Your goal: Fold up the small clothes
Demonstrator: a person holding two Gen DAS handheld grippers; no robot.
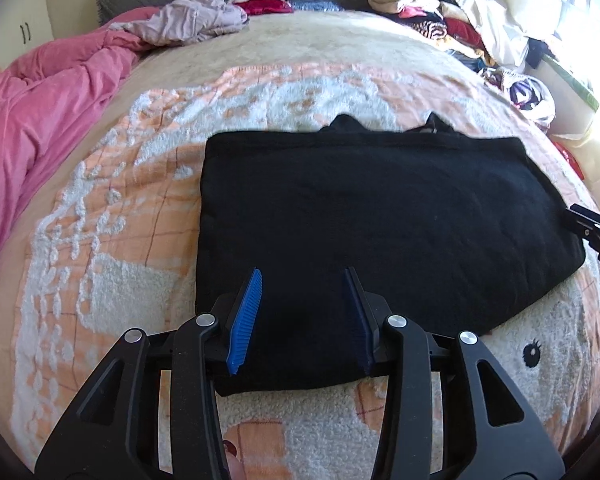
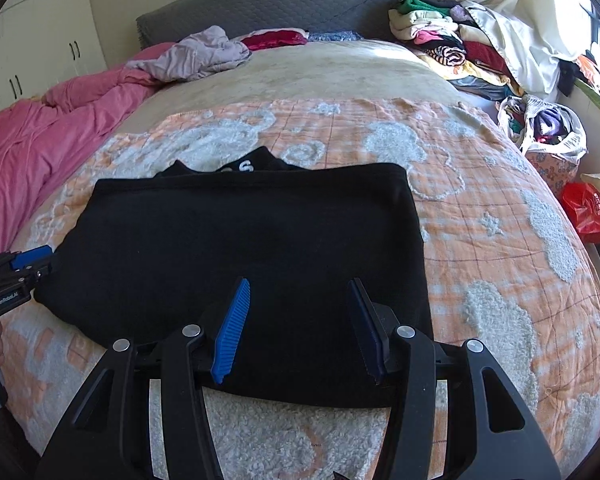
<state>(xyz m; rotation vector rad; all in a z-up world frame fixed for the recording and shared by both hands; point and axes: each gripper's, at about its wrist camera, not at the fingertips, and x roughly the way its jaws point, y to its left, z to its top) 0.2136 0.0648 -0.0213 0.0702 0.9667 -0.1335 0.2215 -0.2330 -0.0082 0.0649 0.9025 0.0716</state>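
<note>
A black garment (image 1: 372, 220) lies folded into a rough rectangle on the orange and white blanket (image 1: 112, 208), with its collar poking out at the far edge. My left gripper (image 1: 302, 276) hovers over its near left part, jaws open, nothing pinched between the blue pads. In the right wrist view the same black garment (image 2: 240, 240) fills the middle, white letters showing at its collar. My right gripper (image 2: 299, 284) stands open over its near right part. Each gripper shows at the edge of the other's view: the right gripper (image 1: 592, 228) and the left gripper (image 2: 28, 262).
A pink duvet (image 1: 32, 120) is bunched along the bed's left side, with a lilac garment (image 1: 188, 20) near the grey headboard (image 2: 268, 4). A heap of mixed clothes (image 2: 452, 44) sits at the back right. A bag of clothes (image 2: 548, 128) and a red bag (image 2: 588, 212) lie beyond the right edge.
</note>
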